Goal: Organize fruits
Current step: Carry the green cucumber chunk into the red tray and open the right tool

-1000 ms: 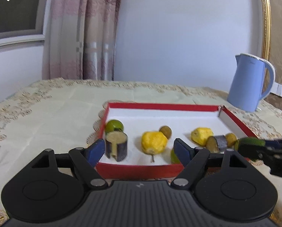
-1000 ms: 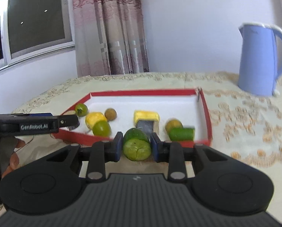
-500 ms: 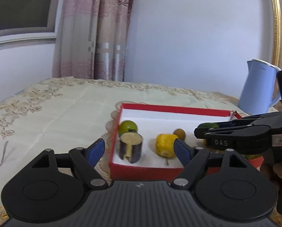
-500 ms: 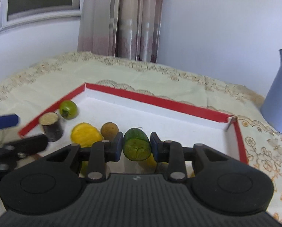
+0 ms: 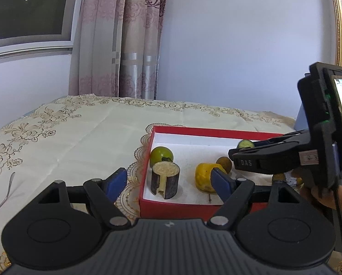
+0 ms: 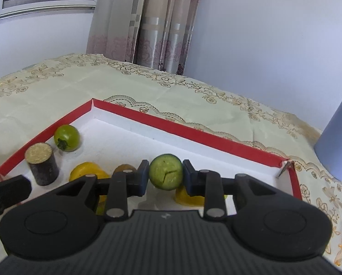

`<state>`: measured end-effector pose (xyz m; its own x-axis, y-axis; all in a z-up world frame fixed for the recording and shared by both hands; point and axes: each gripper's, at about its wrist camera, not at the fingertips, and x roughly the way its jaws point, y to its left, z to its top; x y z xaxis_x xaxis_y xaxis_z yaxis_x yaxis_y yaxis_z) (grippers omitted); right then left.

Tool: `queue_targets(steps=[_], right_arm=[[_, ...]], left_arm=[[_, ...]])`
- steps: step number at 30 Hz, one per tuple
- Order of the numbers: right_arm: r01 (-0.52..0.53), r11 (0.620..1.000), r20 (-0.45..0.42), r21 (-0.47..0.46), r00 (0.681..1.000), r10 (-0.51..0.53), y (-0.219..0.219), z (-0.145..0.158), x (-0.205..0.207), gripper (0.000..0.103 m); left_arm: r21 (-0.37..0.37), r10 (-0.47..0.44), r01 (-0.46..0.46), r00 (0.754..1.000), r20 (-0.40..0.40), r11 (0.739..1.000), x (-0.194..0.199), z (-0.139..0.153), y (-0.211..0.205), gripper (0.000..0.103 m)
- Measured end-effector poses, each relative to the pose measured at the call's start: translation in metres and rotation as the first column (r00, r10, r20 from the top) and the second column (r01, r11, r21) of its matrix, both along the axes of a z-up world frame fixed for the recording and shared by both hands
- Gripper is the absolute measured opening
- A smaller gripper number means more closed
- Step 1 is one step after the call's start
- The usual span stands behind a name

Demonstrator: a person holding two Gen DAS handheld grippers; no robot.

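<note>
A red tray [image 5: 168, 207] with a white floor holds a green tomato [image 5: 161, 155], a dark sugarcane stub [image 5: 165, 180], a yellow fruit piece [image 5: 203, 177] and a small brown fruit [image 5: 224, 163]. My right gripper [image 6: 165, 175] is shut on a green cucumber piece [image 6: 166, 171] and holds it above the tray's floor [image 6: 134, 146]. In the left wrist view it reaches in from the right with the cucumber piece [image 5: 245, 143] at its tip. My left gripper [image 5: 168, 181] is open and empty at the tray's near wall.
A blue kettle [image 6: 336, 151] stands right of the tray. An embroidered cream tablecloth [image 5: 74, 137] covers the table. A metal utensil [image 5: 3, 197] lies at the left. Curtains and a window are behind. More fruit pieces [image 6: 189, 198] lie under my right gripper.
My right gripper has carried the cucumber piece farther over the tray and higher. My left gripper has drifted left and stays open.
</note>
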<state>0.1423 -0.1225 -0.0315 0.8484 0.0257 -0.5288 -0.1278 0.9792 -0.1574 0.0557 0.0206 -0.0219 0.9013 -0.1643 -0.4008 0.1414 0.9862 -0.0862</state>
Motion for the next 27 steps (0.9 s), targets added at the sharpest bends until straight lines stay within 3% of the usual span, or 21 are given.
queue_targets(steps=[4,6,8,11,18,22,27], right_arm=[[0.0,1.0,-0.006,-0.009,1.0,0.0,0.001,-0.001,0.004,0.031],[0.004,1.0,-0.006,-0.008,1.0,-0.004,0.002,0.0,0.003,0.042],[0.021,1.0,0.006,-0.007,1.0,-0.021,0.0,0.001,0.001,0.043],[0.038,0.998,0.003,0.044,0.999,-0.039,-0.009,0.005,-0.008,0.053],[0.144,0.978,0.001,0.148,0.989,-0.146,-0.035,0.015,-0.063,0.07],[0.225,0.943,-0.009,0.246,0.973,-0.23,-0.051,0.015,-0.104,0.071],[0.291,0.926,0.018,0.239,0.952,-0.304,-0.056,0.015,-0.144,0.08]], left_arm=[[0.001,-0.002,0.002,1.0,-0.002,1.0,0.0,-0.001,0.0,0.08],[0.004,-0.003,0.003,1.0,-0.004,1.0,0.0,-0.001,-0.001,0.08],[0.006,-0.003,0.003,1.0,-0.003,1.0,0.0,-0.001,-0.001,0.08],[0.009,-0.002,0.002,1.0,-0.002,1.0,0.0,-0.001,-0.001,0.084],[0.045,-0.012,0.012,1.0,0.003,0.999,-0.012,0.006,-0.012,0.084],[0.025,-0.012,0.012,1.0,-0.005,1.0,-0.026,0.013,-0.018,0.086],[0.037,-0.002,0.001,1.0,0.018,0.999,-0.046,0.019,-0.025,0.089]])
